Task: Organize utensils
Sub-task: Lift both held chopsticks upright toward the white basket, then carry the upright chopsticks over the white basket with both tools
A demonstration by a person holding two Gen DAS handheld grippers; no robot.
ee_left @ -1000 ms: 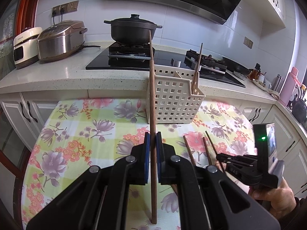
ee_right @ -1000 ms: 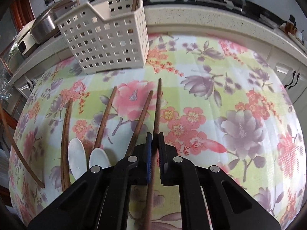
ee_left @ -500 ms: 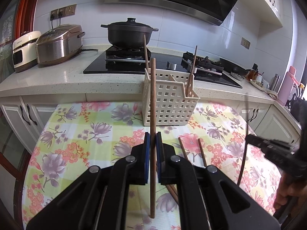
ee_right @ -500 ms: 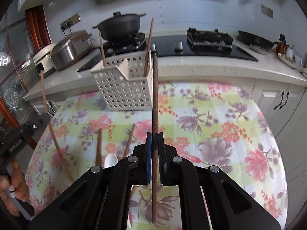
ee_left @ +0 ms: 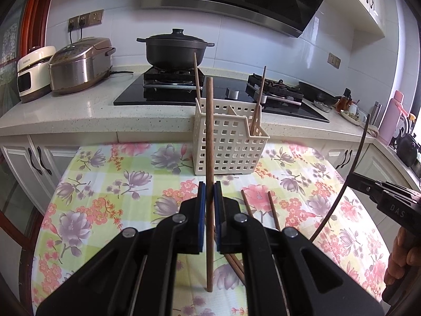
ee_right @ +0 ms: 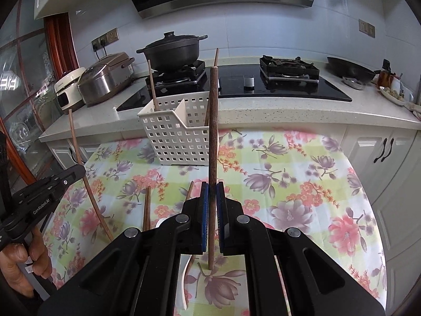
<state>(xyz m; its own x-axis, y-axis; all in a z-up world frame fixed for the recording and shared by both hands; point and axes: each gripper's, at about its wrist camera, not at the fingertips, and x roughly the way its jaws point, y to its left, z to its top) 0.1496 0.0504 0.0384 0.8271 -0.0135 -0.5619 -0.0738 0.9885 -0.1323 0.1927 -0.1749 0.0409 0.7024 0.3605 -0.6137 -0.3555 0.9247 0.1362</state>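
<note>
The left tool [ee_left: 209, 197] is clamped on 1 wooden chopstick [ee_left: 209, 137], held upright above the flowered desk [ee_left: 110, 181]; the right tool [ee_right: 212, 197] grips a darker chopstick [ee_right: 213, 131] the same way. In each wrist view the held stick crosses in front of the cream slotted basket [ee_left: 226, 144], which stands on the desk's far edge, just before the speckled kitchen counter [ee_left: 79, 113]. A divider splits the basket into 2 compartments; 1 chopstick [ee_left: 196, 79] leans out of the left one and another [ee_left: 259, 100] out of the right one. More chopsticks [ee_left: 272, 208] lie loose on the cloth between basket and tools, partly hidden behind the tool fingers, and in the right wrist view a white spoon [ee_right: 187, 271] peeks out under the tool body. Behind the basket sit a black hob with a lidded black pot [ee_left: 175, 50], a steel rice cooker [ee_left: 79, 65] and a white appliance [ee_left: 33, 73] to the left, and a dark pan [ee_right: 351, 72] to the right. Each view catches the other tool at its edge, with a bare hand [ee_right: 23, 266] around the handle.
</note>
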